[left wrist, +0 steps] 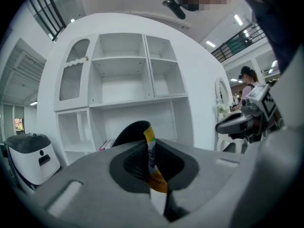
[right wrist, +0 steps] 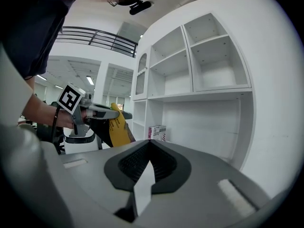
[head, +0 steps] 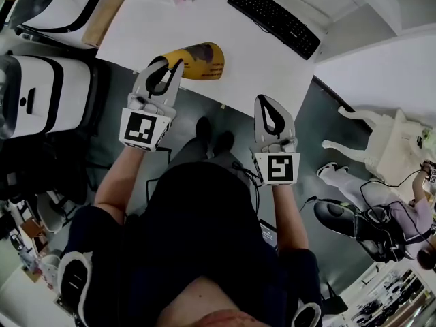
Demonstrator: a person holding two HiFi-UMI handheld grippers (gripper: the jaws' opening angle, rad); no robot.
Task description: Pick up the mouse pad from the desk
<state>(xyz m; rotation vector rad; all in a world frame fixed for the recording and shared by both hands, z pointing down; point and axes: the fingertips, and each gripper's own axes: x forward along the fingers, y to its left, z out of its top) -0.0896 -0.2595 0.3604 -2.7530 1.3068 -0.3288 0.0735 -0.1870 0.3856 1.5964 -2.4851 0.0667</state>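
Left gripper (head: 166, 65) is clamped tight on the yellow mouse pad's (head: 199, 61) edge, forearm stretched forward, pad up over the white desk's (head: 204, 19) near edge. Right gripper (head: 268, 102) points level alongside, jaws together, empty.

- The keyboard (head: 274, 20) is lying on the table (head: 157, 29), in the upper right of the head view.
- The mouse pad (head: 201, 61) is sitting between the left tongs (head: 177, 63), over the table's near edge, left of centre.
- The right tongs (head: 263, 101) are hanging to its right, well apart from it.
- The shelves (left wrist: 123, 80) are standing behind the table.
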